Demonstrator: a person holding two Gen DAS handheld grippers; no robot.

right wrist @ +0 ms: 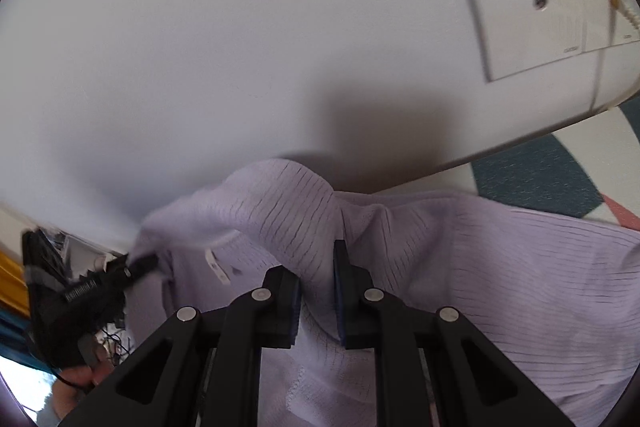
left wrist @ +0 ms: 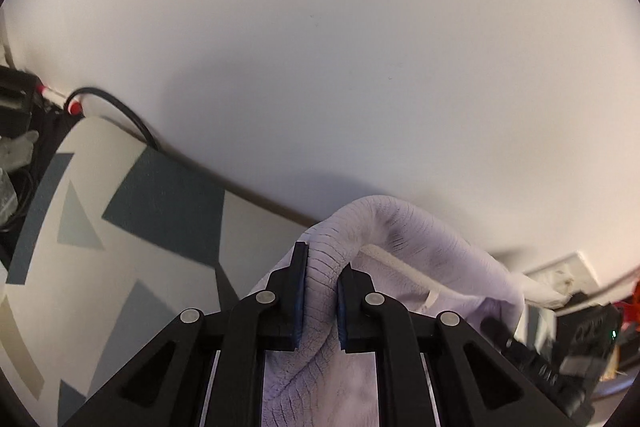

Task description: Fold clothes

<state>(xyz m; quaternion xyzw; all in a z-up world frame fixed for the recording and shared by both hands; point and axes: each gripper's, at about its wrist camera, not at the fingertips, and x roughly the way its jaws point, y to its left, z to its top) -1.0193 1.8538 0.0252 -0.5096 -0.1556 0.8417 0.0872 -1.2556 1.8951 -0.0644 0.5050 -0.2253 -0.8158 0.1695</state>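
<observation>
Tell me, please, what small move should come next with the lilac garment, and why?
Probably draw the two grippers apart to stretch it flat. The left gripper and right gripper each have jaws shut on a bunched fold of the lilac garment, which sags between them.

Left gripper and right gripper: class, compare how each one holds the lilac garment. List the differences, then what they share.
The left gripper pinches a narrow rolled edge of the lilac garment; the right gripper pinches a broader draped fold. Beyond the left gripper a patterned rug shows; beyond the right gripper, a white wall plate. Both are shut on the garment.
</observation>
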